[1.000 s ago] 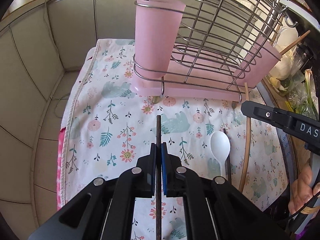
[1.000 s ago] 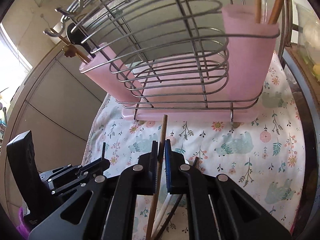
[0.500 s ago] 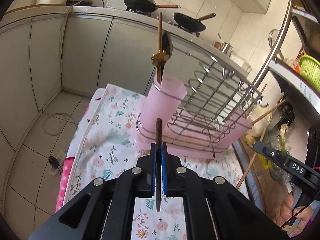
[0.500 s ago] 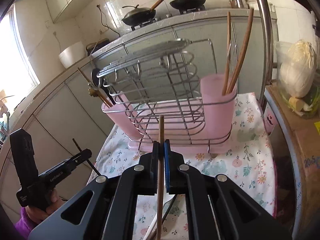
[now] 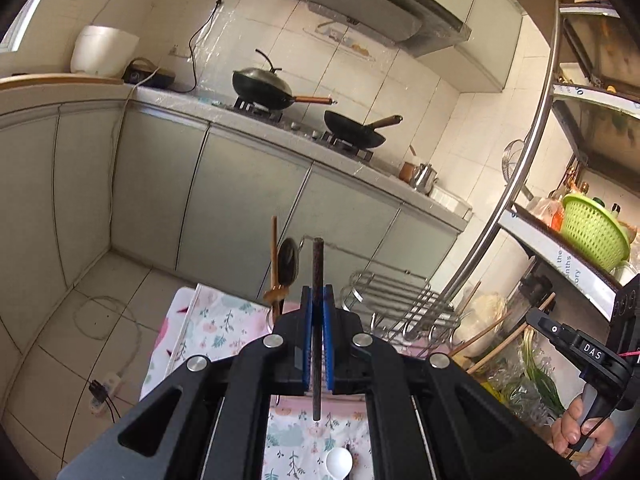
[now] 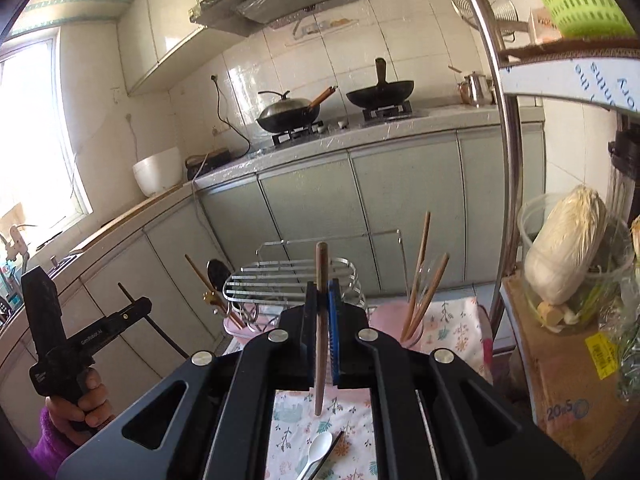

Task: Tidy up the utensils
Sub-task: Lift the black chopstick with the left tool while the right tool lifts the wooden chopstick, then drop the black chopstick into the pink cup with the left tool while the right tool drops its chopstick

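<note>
Two grippers, each clamping one chopstick: left gripper (image 5: 317, 308), dark chopstick (image 5: 317, 320); right gripper (image 6: 322, 300), wooden chopstick (image 6: 321, 320). One white spoon (image 6: 320, 446). Two woks (image 5: 262, 88).

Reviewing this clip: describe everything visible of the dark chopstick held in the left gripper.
The dark chopstick is a thin, straight, dark brown stick with a slightly mottled surface, possibly wood. The left gripper has its blue-padded jaws shut on its middle, so both ends stick out. It is held in the air above the floral cloth, touching nothing else. The right wrist view shows it slanting.

Floral cloth (image 6: 452, 328), wire rack (image 6: 292, 280), white spoon (image 6: 320, 446) on it
</note>
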`<action>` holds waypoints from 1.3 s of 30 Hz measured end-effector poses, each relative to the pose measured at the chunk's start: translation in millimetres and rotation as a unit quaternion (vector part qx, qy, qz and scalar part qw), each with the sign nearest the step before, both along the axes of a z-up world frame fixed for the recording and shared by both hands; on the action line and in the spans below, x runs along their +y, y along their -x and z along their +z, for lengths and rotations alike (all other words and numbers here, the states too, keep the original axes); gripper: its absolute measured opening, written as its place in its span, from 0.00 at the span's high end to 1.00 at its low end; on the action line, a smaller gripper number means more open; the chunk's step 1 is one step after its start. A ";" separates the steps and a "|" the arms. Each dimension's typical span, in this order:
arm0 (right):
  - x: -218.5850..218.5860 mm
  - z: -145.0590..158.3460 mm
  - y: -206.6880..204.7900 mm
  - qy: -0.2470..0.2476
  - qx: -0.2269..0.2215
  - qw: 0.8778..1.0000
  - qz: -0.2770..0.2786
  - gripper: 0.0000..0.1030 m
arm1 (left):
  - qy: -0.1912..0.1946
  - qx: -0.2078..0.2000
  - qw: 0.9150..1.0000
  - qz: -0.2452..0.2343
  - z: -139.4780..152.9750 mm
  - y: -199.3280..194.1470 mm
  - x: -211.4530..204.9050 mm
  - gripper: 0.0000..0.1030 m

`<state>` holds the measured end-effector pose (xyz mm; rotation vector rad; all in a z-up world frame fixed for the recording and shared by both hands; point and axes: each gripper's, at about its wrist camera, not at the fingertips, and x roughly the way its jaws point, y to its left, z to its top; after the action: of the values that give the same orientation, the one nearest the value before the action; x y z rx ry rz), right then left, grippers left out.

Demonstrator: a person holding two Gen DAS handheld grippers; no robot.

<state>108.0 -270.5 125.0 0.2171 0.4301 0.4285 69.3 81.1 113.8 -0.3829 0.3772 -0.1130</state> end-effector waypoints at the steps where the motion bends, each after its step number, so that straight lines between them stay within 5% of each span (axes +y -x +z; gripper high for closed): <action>1: -2.3 6.6 -0.8 0.000 -0.005 1.000 -0.002 0.94 | -0.002 -0.010 1.000 0.000 8.3 -0.2 -0.9 0.96; 8: -14.0 43.2 -15.7 0.020 -0.042 0.998 -0.037 0.94 | -0.012 -0.046 0.999 0.008 46.5 -12.9 -4.8 0.96; 17: -12.0 58.9 -34.1 0.064 -0.078 0.993 -0.068 0.95 | -0.025 -0.070 0.997 0.034 55.9 -34.5 -2.0 0.96; 39: 1.2 -38.2 -81.5 0.082 0.049 0.994 -0.047 0.94 | -0.126 0.046 0.991 -0.006 -47.2 -96.3 -44.1 0.96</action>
<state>189.5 -269.4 86.8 0.0995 0.5464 0.2888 165.7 37.0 66.6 -0.1362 0.4800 -0.0588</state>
